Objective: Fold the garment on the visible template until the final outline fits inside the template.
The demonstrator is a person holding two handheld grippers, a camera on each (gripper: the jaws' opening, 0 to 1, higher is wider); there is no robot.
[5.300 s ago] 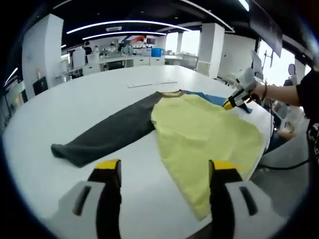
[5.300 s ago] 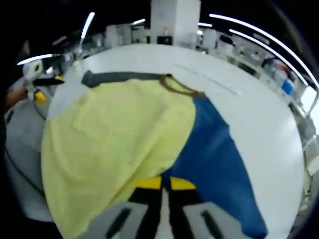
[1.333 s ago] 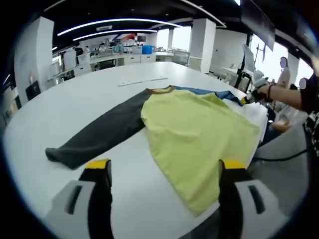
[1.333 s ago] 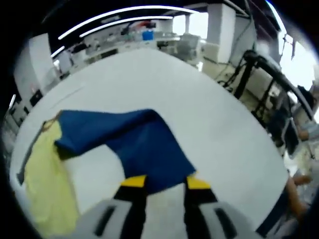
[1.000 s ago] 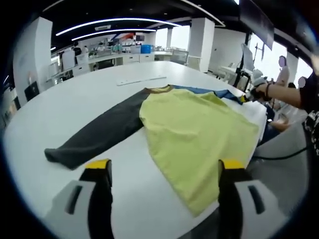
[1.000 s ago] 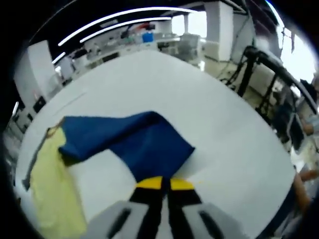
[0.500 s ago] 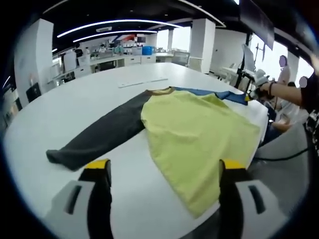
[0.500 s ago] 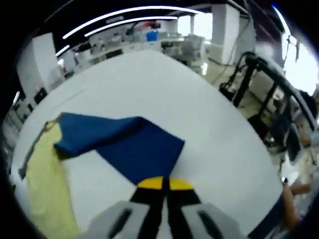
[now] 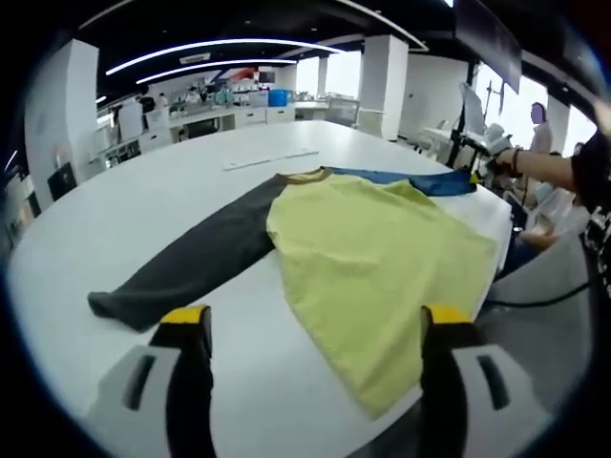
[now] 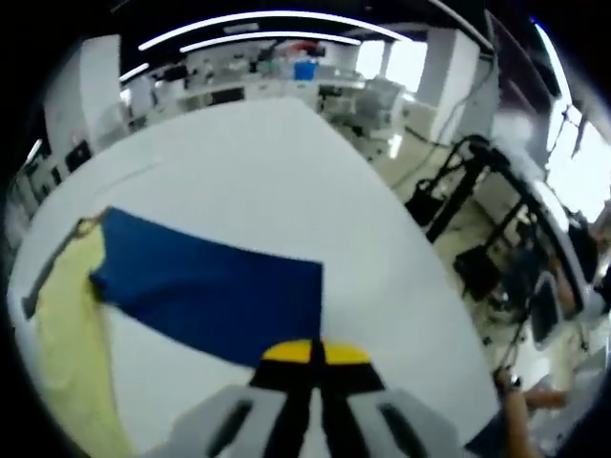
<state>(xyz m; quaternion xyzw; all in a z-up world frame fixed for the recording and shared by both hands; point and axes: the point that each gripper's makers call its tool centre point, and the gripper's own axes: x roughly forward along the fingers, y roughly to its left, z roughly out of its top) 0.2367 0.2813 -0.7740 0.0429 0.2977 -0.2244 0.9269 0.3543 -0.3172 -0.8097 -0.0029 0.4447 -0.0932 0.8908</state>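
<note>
Just one garment, two sleeves, two grippers

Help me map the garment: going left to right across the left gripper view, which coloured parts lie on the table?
Dark grey sleeve → yellow body → blue sleeve, its far end at the right gripper.

Bright, even light is thrown by the ceiling strip lights; windows are blown out, edges are heavily bent, right gripper view is softly blurred.
</note>
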